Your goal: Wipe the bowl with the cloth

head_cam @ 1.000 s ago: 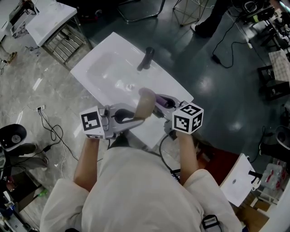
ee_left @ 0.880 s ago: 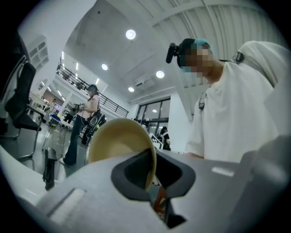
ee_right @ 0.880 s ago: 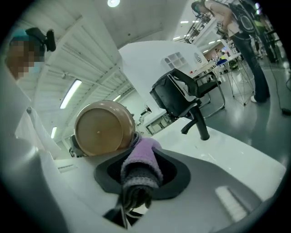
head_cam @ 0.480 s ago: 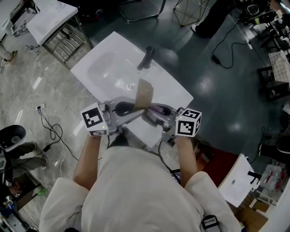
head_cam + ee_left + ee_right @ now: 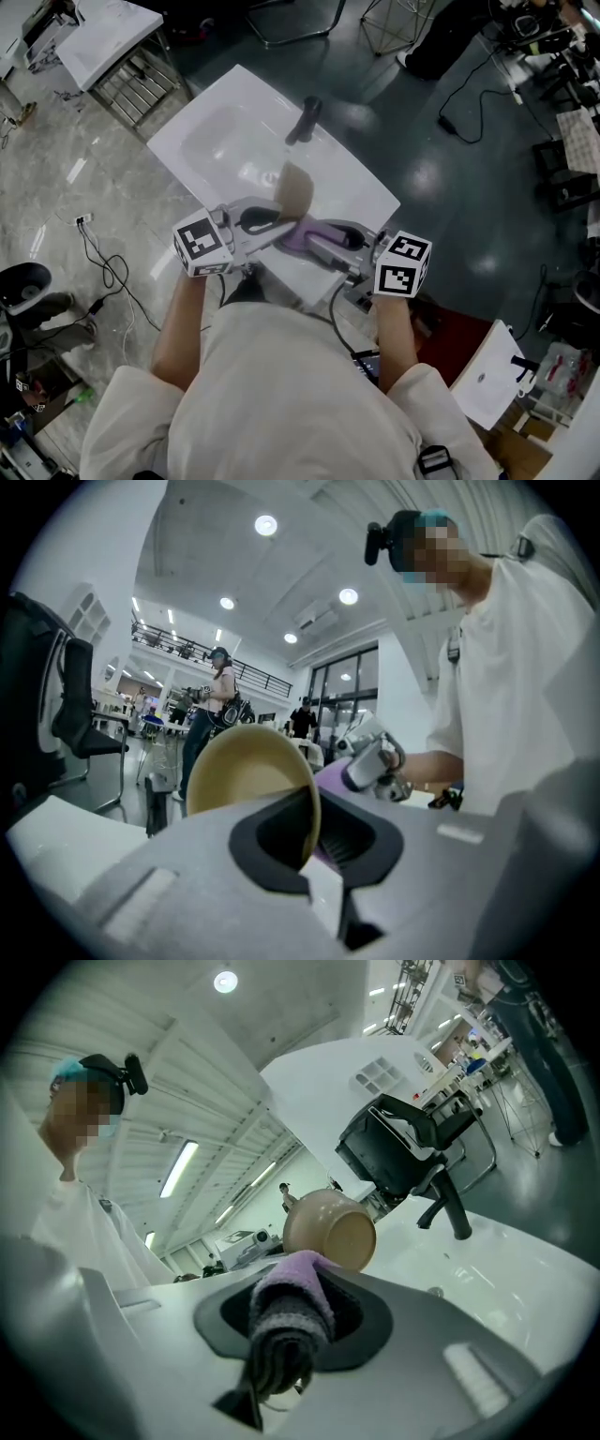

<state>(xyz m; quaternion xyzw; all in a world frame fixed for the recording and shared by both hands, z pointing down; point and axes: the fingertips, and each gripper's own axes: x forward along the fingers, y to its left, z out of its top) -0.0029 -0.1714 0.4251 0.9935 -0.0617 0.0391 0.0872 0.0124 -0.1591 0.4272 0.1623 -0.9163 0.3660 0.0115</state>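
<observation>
Left fingers (image 5: 310, 847) are clamped on the rim of the tan, smooth-walled round bowl (image 5: 246, 772). The wall sits edge-on between them, mouth turned away from the right gripper. Right fingers (image 5: 298, 1290) are closed on a bunched purple-and-grey knit cloth (image 5: 284, 1312), a purple fold sticking out past the tips.

In the head view the left gripper (image 5: 274, 231) and right gripper (image 5: 323, 238) meet tip to tip over the near edge of the white ceramic washbasin (image 5: 211, 141). The bowl (image 5: 296, 190) is held up above that edge, not resting on the basin. The cloth (image 5: 298, 236) is just beside the bowl's lower outside wall. The right gripper view shows the bowl's base (image 5: 349, 1238) right past the purple fold. Can't tell if cloth and bowl are touching. The black faucet (image 5: 302, 122) is at the basin's far side, well apart from both.

Progress, as a guess: both grasps are done and the cloth is brought to the bowl's outside. The wiping itself looks early or mid-way. The inside is not reached by the cloth here. No dirt is visible to judge by.
</observation>
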